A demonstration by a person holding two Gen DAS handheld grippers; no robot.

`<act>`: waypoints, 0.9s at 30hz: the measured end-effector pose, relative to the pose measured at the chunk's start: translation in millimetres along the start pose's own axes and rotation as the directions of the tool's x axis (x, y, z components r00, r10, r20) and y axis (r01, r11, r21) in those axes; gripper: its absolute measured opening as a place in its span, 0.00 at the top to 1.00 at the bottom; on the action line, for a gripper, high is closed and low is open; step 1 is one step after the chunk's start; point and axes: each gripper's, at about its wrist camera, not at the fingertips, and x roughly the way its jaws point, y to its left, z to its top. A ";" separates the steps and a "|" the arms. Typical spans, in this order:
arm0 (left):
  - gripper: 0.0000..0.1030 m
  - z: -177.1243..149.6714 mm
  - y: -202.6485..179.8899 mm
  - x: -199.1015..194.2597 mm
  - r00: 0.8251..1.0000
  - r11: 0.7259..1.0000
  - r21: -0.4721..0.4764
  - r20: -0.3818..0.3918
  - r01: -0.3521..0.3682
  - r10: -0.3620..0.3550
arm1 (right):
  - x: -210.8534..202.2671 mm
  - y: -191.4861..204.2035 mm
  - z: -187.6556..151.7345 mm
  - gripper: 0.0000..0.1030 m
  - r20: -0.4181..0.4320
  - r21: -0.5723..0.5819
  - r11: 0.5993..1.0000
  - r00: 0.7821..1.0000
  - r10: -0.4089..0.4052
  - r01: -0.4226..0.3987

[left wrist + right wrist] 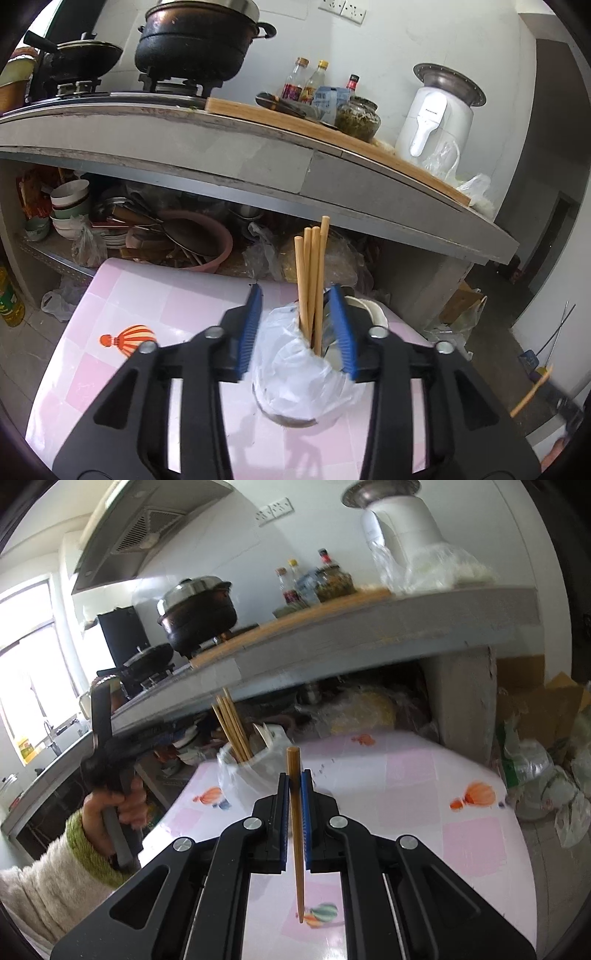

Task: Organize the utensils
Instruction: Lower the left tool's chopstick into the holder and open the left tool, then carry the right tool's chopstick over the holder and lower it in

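Chopsticks [312, 273] stand upright in a plastic-lined holder [295, 369] on the pink-checked table [140, 295], between the parted blue pads of the left tongs [299, 328], which grip nothing. Right tongs [295, 786] clamp one more chopstick [296, 834] near its thick end, just short of the holder.

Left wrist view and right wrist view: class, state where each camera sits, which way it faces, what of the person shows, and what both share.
Left wrist view: on the left gripper, facing down its open blue-padded fingers at the plastic-lined holder of wooden chopsticks; no body shows.
Right wrist view: on the right gripper, shut on a single wooden chopstick; the left hand and fleecy sleeve show.
Shared: holder, pink checked tablecloth, grey counter, black pot.
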 end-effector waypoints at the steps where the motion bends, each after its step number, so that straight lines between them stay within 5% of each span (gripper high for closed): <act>1: 0.57 -1.4 1.7 -3.9 1.000 1.000 -0.001 0.002 0.001 -0.001 | -0.3 3.0 7.2 0.94 0.012 -0.008 1.000 1.000 0.009 -0.009; 11: 0.30 -47.2 26.5 -58.2 0.999 0.998 0.048 -0.009 -0.033 0.033 | 21.2 39.2 117.2 0.94 0.131 -0.067 0.987 0.980 0.153 -0.145; 16: 0.24 -73.5 40.6 -72.8 0.996 0.996 0.052 -0.049 -0.066 0.069 | 56.8 55.5 158.7 0.94 0.147 -0.059 0.983 0.973 0.180 -0.173; 27: 0.20 -109.7 70.4 -86.5 0.986 0.991 0.031 -0.106 -0.129 0.132 | 149.4 71.7 153.5 0.94 0.061 -0.092 0.989 0.991 0.118 -0.112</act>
